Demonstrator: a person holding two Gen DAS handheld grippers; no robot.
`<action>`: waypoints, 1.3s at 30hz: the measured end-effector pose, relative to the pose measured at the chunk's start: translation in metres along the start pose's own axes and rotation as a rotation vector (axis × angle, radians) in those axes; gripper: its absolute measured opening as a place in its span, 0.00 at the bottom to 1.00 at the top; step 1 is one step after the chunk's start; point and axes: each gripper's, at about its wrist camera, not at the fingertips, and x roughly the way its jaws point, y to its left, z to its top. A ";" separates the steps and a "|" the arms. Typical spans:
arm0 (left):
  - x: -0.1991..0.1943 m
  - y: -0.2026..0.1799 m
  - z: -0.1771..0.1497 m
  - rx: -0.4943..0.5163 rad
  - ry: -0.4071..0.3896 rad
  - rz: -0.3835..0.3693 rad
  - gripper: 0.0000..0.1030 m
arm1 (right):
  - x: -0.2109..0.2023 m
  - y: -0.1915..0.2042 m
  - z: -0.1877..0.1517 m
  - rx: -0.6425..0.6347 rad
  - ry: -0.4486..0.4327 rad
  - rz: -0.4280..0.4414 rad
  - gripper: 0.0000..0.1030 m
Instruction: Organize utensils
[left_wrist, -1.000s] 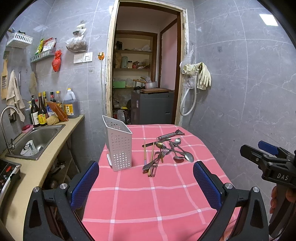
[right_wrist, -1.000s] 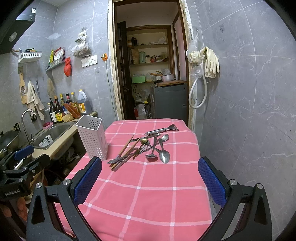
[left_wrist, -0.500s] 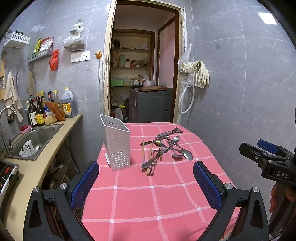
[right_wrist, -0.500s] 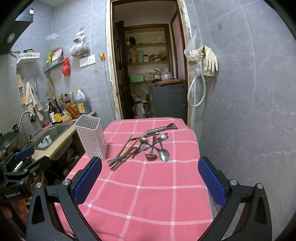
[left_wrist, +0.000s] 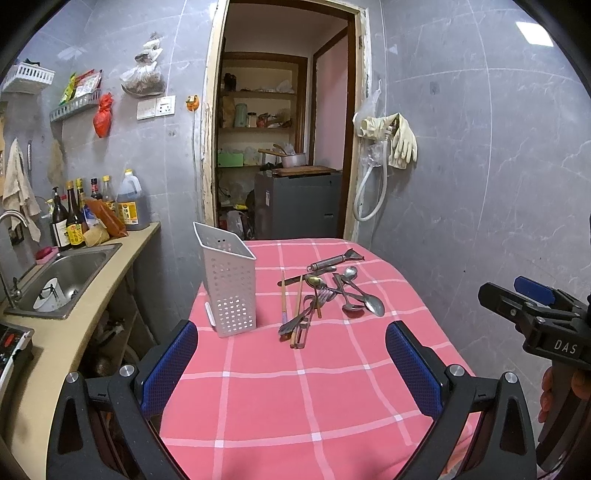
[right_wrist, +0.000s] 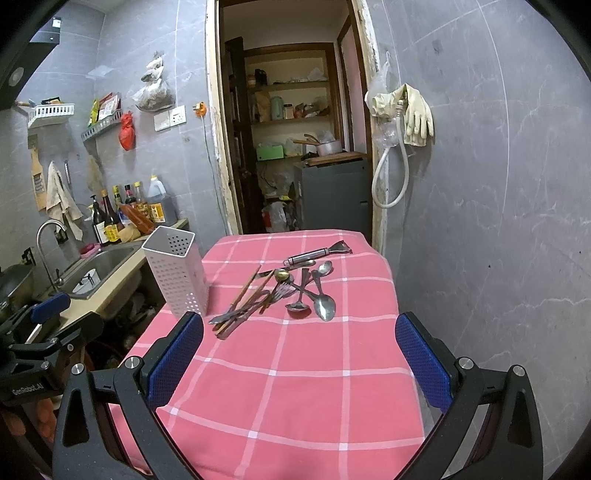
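Utensils (left_wrist: 325, 295) lay tangled on the worktop (left_wrist: 295, 387) beside the empty holder (left_wrist: 229, 291). Your left gripper (left_wrist: 291, 373) and right gripper (right_wrist: 299, 362) hung back, jaws released. Snagging neighbours was the risk.

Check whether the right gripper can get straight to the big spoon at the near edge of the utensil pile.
Probably yes. The right gripper is open and holds nothing, and only bare tablecloth lies between it and the big spoon. The holder stands off to the left, out of the way.
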 end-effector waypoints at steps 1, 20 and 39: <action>0.001 0.000 0.000 0.001 0.003 -0.002 0.99 | 0.001 0.000 0.000 0.001 0.002 -0.001 0.99; 0.033 0.020 0.020 0.016 0.037 -0.053 1.00 | 0.027 0.015 0.020 0.016 0.018 -0.060 0.99; 0.111 0.031 0.091 0.095 -0.083 -0.189 0.99 | 0.064 0.005 0.079 0.001 -0.107 -0.109 0.99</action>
